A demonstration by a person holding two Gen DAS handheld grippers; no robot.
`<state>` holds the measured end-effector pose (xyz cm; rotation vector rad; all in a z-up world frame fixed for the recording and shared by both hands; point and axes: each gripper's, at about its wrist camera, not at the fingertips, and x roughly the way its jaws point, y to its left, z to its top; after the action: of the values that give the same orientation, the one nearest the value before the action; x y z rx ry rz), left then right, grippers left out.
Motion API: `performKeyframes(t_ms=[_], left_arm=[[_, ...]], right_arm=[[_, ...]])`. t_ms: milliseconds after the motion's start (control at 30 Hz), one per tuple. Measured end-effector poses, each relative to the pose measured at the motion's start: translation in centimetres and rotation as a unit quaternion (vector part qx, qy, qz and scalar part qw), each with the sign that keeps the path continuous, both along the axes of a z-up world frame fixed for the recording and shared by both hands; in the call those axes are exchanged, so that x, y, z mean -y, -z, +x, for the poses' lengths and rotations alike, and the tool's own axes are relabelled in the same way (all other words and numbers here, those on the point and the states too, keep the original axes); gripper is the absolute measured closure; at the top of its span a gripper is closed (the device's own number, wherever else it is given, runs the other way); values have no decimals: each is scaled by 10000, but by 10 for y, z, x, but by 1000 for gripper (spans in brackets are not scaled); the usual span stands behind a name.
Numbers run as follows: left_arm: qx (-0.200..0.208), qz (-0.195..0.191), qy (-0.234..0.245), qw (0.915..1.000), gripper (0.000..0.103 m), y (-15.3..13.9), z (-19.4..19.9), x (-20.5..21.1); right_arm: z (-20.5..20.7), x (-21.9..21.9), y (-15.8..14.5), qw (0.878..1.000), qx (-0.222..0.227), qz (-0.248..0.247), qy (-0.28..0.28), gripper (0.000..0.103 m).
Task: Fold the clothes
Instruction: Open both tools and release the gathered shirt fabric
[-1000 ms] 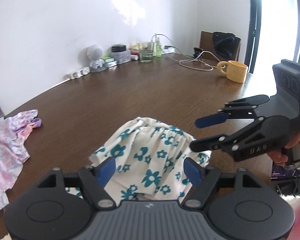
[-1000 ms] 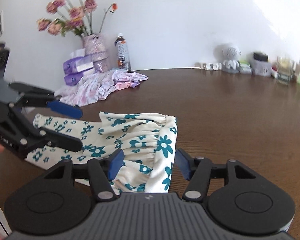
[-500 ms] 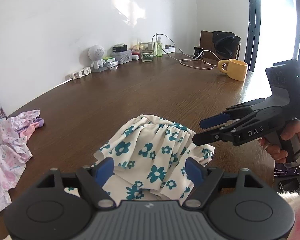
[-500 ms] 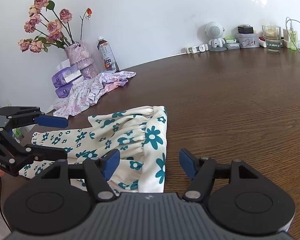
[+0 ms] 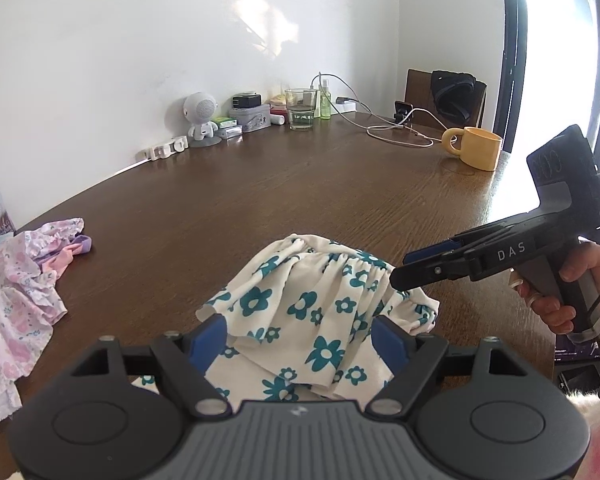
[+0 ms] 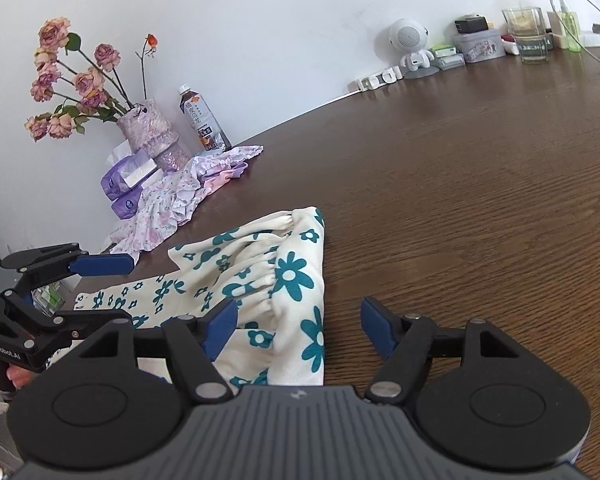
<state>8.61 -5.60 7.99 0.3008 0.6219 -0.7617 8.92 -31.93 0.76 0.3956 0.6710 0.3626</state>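
The floral garment [image 5: 320,320], white with teal flowers, lies crumpled on the brown bench [image 5: 300,200] in the lower centre of both wrist views. In the right wrist view its gathered waistband runs from the frame centre down toward the camera, and the rest of the cloth extends to the lower left.

Left gripper [image 5: 302,338]: fingers spread wide apart and released, one on each side of the garment's near portion, with cloth visible between them. Whether the pads touch the fabric cannot be told. In the right wrist view the same gripper [image 6: 108,292] appears at the lower left, fingers apart, above the garment's left end.

Right gripper [image 6: 300,326]: fingers spread and released, straddling the waistband end of the garment; the right finger is over bare bench. In the left wrist view it [image 5: 400,270] enters from the right, held by a hand [image 5: 568,292], its fingertips at the garment's right edge.

A pink floral garment [image 5: 8,300] lies apart at the left edge. A yellow mug [image 5: 478,148] stands at the upper right.
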Motion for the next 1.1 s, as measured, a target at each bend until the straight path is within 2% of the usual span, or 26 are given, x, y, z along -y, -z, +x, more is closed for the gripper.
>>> performKeyframes(t_ms=[200,600,900,967,1100], left_arm=[[35,141,126,9998,23,-1,9,7],[-34,153,340,9993,21,1,25,16],[-280,185,570,9978,21,15,42,20],[-357,179,621,9973,24,19,47,21],[-582,309,787,9947,40,31,54,24]], right_arm=[[4,1,4,9999,-48,95,-10,33],[11,6,6,9997,-25,238,-80,33],[24,14,14,9958,-219,850,-267,36],[29,15,17,9938,-295,1030,-304,39],[36,14,21,9902,-453,1273,-344,51]])
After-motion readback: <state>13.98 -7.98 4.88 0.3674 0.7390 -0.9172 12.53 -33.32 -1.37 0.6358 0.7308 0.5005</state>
